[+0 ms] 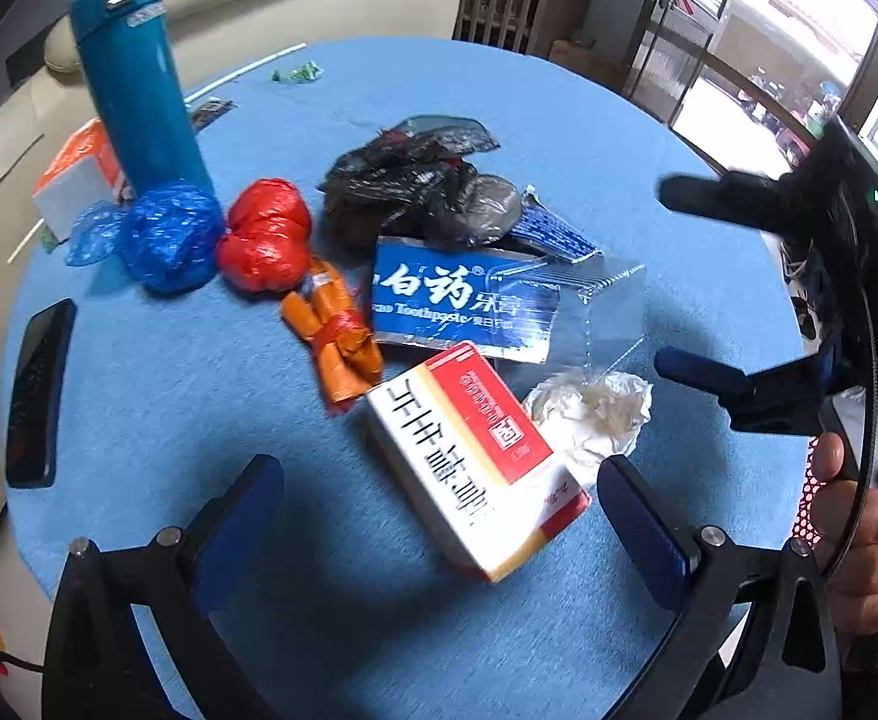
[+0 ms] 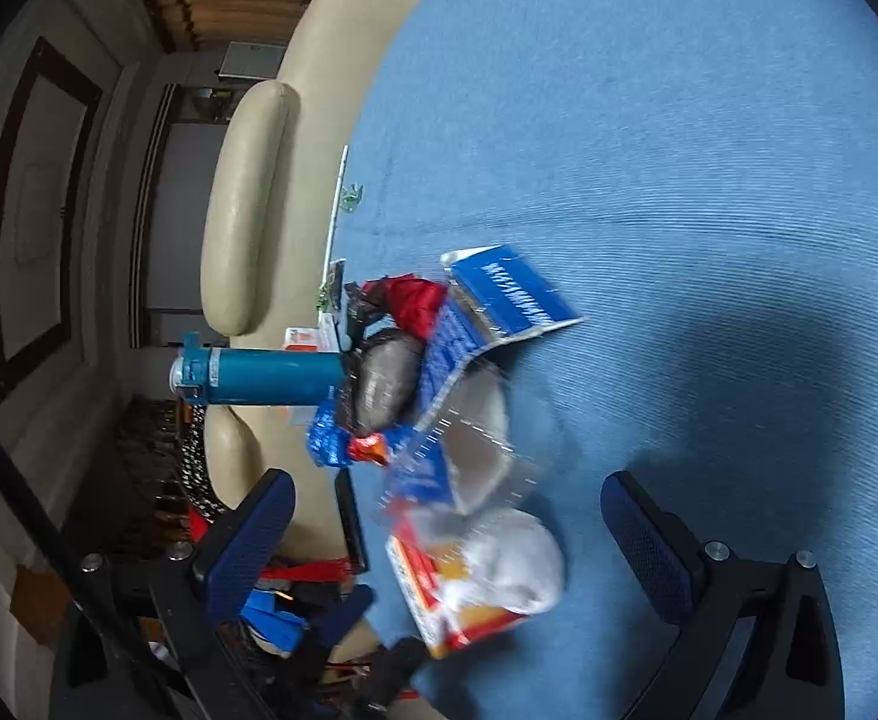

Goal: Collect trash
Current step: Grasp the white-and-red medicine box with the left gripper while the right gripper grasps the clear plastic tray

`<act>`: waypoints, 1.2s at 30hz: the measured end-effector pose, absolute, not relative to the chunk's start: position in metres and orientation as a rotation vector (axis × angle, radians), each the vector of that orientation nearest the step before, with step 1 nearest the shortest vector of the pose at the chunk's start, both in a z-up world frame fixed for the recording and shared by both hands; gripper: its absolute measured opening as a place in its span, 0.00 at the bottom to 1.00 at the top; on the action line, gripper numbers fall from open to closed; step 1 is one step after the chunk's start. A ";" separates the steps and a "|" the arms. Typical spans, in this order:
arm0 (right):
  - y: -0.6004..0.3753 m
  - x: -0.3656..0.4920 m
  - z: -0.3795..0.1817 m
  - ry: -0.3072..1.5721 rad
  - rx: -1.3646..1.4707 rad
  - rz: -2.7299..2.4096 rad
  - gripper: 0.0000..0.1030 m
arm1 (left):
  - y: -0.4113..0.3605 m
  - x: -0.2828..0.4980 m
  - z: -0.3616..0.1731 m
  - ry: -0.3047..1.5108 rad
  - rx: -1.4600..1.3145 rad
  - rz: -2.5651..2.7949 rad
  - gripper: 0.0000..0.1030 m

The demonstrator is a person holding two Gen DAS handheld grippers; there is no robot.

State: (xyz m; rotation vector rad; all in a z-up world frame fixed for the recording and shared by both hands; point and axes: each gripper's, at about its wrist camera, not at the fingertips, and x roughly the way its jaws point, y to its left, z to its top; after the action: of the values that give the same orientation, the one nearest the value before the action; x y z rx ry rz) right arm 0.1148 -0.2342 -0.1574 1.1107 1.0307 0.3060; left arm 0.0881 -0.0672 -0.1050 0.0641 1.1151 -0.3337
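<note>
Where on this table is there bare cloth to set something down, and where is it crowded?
Bare: the far side of the table beyond the black bag, and the near strip between the phone and the medicine box. Crowded: the middle, from the blue bottle across to the crumpled tissue.

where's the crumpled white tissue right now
In the left wrist view the crumpled white tissue lies on the blue table, right of the red and white box and beside the clear plastic box.

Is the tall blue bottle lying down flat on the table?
No, in the left wrist view the tall blue bottle stands upright on the blue table, right behind a crumpled blue bag.
</note>
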 end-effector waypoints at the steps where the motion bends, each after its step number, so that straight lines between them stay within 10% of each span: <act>1: -0.232 0.120 -0.157 1.037 1.102 0.293 1.00 | -0.069 0.090 -0.107 1.121 0.065 -0.333 1.00; 5: -0.222 0.133 -0.159 1.067 1.099 0.247 0.98 | -0.068 0.096 -0.119 1.165 0.038 -0.335 1.00; 12: -0.209 0.142 -0.176 1.108 1.118 0.243 0.54 | -0.052 0.095 -0.122 1.188 -0.061 -0.388 0.84; 18: -0.217 0.120 -0.166 1.029 1.071 0.254 0.54 | -0.041 0.082 -0.118 1.180 -0.085 -0.436 0.61; 31: -0.269 0.042 -0.128 0.829 0.972 0.217 0.54 | -0.037 0.038 -0.095 1.125 0.018 -0.417 0.50; 34: -0.285 0.022 -0.122 0.781 0.955 0.196 0.54 | -0.050 0.032 -0.081 1.092 0.070 -0.444 0.15; 36: -0.296 0.009 -0.117 0.755 0.948 0.181 0.54 | -0.056 0.028 -0.078 1.078 0.103 -0.440 0.16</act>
State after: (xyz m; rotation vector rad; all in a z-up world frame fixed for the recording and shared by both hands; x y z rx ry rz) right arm 0.0095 -0.2962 -0.1173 0.9485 0.7552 0.1812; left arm 0.0279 -0.0559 -0.0782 0.1033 1.0781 -0.4402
